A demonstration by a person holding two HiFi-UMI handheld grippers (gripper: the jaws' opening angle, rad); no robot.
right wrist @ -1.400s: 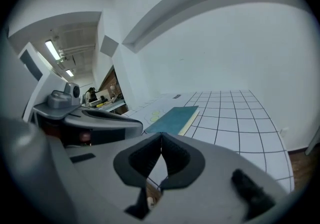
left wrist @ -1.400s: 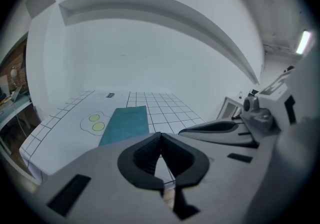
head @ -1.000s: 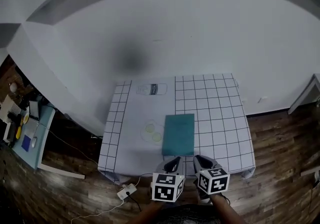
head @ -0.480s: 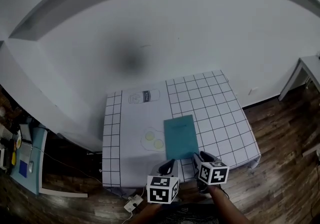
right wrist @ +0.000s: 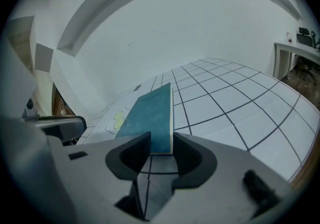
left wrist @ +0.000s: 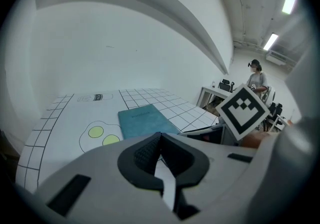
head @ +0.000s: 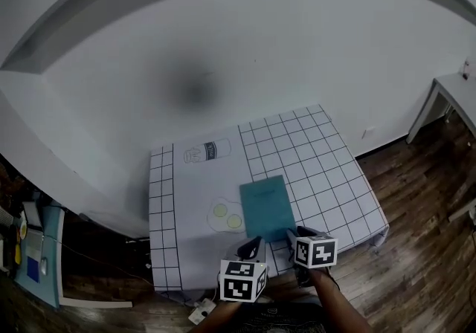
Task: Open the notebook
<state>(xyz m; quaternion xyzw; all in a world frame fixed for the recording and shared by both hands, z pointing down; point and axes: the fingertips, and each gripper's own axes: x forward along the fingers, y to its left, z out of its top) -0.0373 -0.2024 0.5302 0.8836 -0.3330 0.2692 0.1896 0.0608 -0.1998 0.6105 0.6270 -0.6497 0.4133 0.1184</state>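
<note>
Right gripper point(right wrist: 161, 144): jaws opening, almost at full spread. Nothing pinched. The near short edge of the flat teal rectangular notebook point(right wrist: 150, 115) shows in the gap at 12 o'clock, just ahead.

Left gripper point(left wrist: 160, 140), at its 9 o'clock: tips together, empty.

Notebook closed, lying on the white grid-printed table point(head: 327, 175).

Step, as judged: approach. Next move probably needs a catch on the cover's edge, then a lift.

Both hands pitched forward and down at the table's near edge.

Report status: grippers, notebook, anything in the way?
Left gripper shut, empty. Right gripper opening, near edge of notebook at its tips, ungripped. Notebook closed, flat. Nothing blocking.
</note>
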